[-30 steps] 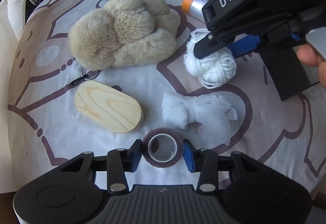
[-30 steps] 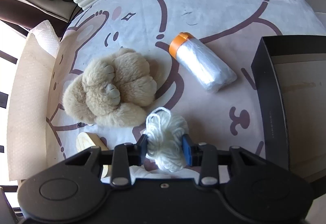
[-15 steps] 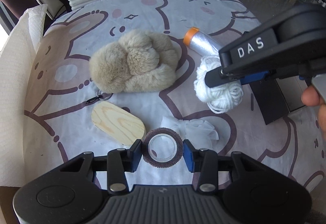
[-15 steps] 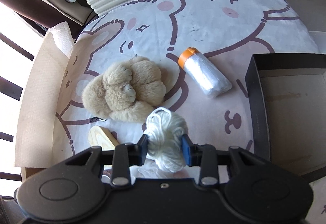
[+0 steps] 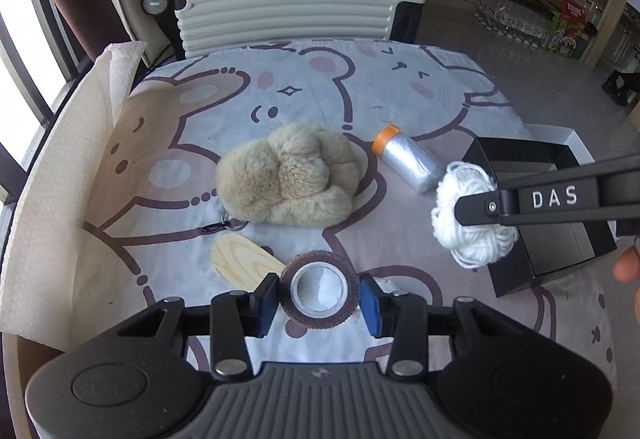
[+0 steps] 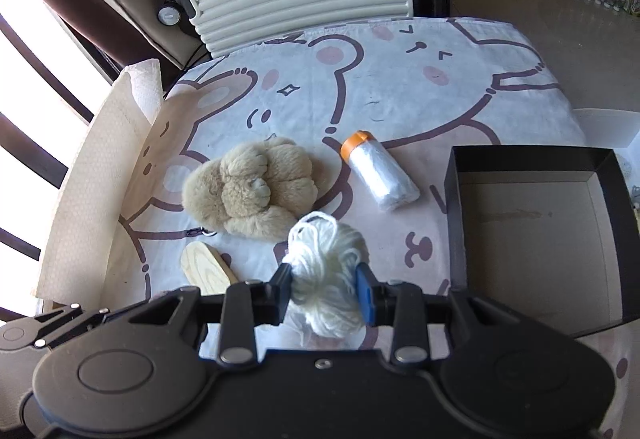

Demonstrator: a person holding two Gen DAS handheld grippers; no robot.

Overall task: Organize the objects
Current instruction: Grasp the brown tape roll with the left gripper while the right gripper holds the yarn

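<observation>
Yarn (image 6: 326, 279), pinched in the right gripper (image 6: 325, 289), hangs just left of the empty black box (image 6: 454, 207); the left gripper (image 5: 319, 299), farther off, clamps a tape roll (image 5: 319, 289).

1. Daylight poured in from the window (image 6: 36, 143) on my left, blown out to pure white.
2. The bedsheet (image 5: 320, 87) was bright, shadows soft.
3. Fisheye bending curved every edge; focus was sharp.
</observation>
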